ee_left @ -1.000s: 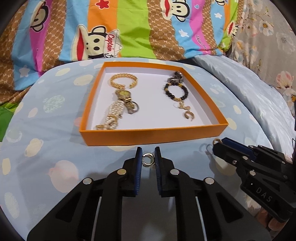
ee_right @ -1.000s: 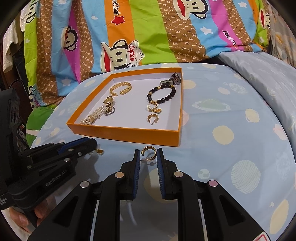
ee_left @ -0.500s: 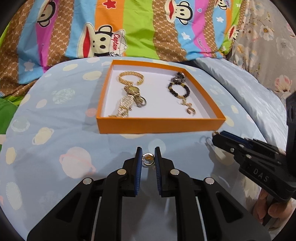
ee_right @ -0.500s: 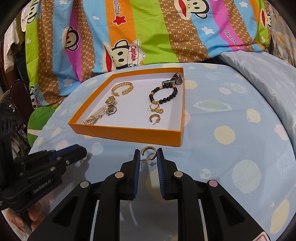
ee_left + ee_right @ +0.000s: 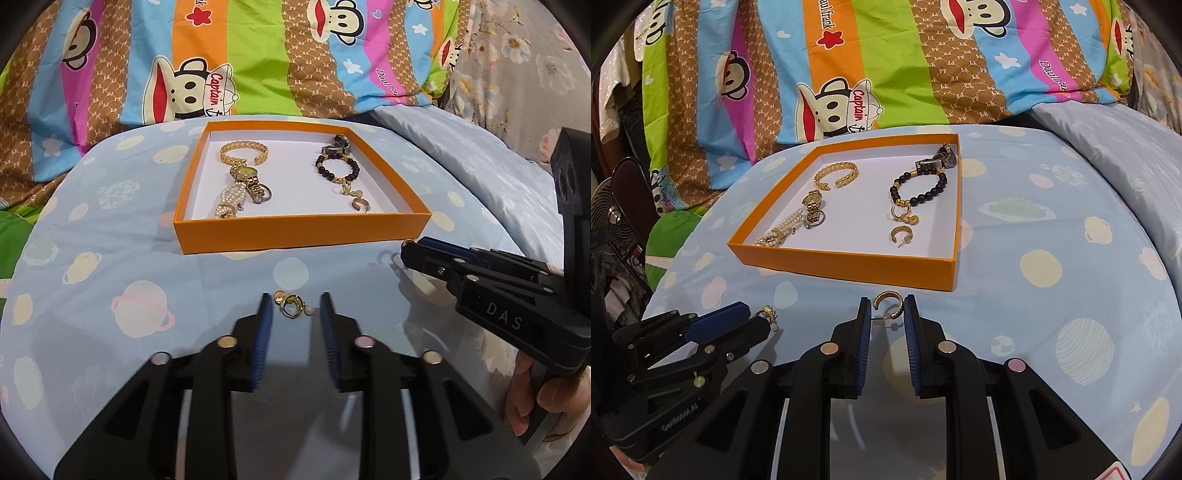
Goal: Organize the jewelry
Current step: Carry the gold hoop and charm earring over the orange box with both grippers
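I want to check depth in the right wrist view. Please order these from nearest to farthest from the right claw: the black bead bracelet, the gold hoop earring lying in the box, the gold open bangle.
1. Gold hoop earring in the box, nearest the front wall.
2. Black bead bracelet, behind it, right side.
3. Gold open bangle, far left.

Measured from the right claw.

Bedroom (home), cartoon monkey bedsheet (image 5: 229, 55), planet-print bedding (image 5: 1052, 258)
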`<state>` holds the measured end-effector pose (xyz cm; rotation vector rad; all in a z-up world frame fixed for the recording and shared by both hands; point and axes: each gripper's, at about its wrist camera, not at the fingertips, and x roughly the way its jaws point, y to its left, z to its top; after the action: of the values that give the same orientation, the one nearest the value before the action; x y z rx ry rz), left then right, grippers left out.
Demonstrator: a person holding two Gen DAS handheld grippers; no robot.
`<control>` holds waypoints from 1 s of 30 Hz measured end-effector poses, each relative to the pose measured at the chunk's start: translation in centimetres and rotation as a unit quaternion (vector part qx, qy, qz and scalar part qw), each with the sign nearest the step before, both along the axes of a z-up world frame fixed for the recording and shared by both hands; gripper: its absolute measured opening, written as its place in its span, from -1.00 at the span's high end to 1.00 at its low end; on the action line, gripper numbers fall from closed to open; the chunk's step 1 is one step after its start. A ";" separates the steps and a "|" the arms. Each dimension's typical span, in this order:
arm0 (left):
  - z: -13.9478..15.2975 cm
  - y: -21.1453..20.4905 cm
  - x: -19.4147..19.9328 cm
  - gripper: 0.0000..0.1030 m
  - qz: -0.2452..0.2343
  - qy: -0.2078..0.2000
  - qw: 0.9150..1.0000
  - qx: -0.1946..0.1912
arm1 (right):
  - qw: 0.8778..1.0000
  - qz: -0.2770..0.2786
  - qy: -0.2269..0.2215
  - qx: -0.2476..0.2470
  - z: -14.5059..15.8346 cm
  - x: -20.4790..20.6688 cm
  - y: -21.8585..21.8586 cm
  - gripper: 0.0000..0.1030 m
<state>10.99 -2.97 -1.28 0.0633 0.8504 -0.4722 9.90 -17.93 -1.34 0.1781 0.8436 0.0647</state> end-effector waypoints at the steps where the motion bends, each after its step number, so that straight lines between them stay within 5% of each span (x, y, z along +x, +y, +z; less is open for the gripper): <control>1: 0.0 -0.1 0.0 0.43 0.000 -0.002 1.000 0.002 | 1.000 0.000 0.000 0.000 0.0 0.0 0.0 0.67; 10: -0.9 -1.4 1.1 0.45 -0.005 0.015 1.000 0.020 | 1.000 0.006 0.002 -0.006 -0.2 0.1 0.6 0.67; 13: -0.9 -1.7 0.8 0.75 -0.016 0.014 1.000 0.023 | 1.000 0.009 0.003 -0.008 -0.3 0.1 0.7 0.67; 30: 0.4 -1.2 0.5 0.76 -0.011 0.001 1.000 0.015 | 1.000 0.016 -0.011 0.010 0.8 -0.3 0.6 0.67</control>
<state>11.45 -4.19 -0.91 0.0993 0.8603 -0.4813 9.56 -17.34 -0.53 0.1826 0.8236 0.1057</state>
